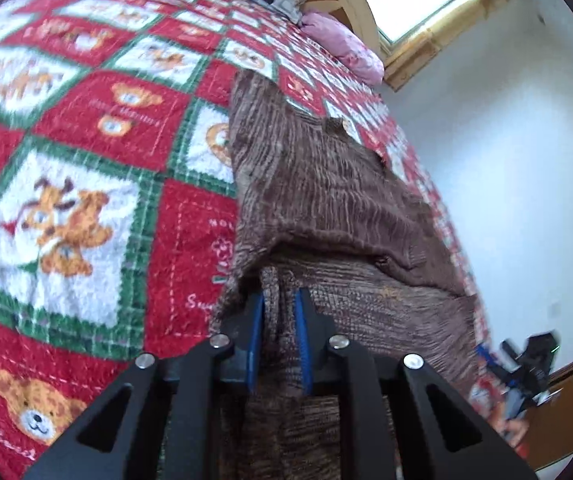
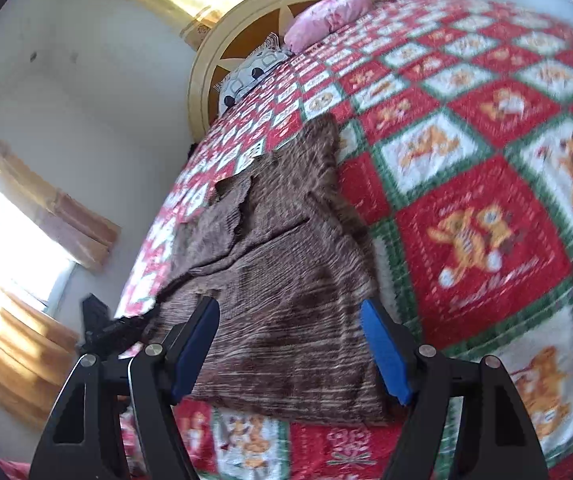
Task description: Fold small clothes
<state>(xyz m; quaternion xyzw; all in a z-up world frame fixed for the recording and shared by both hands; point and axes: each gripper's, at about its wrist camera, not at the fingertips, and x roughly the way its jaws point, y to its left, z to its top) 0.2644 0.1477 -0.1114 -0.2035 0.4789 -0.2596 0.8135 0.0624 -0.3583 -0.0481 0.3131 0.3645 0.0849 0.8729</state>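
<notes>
While the left tongs (image 1: pixel 280 304) pinch the brown knit garment (image 1: pixel 318 200), right tongs (image 2: pixel 290 344) stand wide, empty; grip opposite corner, lift evenly across the bed (image 1: pixel 86 120).

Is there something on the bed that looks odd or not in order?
Only the brown knitted garment: it lies rumpled, with one edge folded over on itself. The left claw pinches a bunched fold of it. The right claw hangs open above it. Nothing looks damaged.
</notes>
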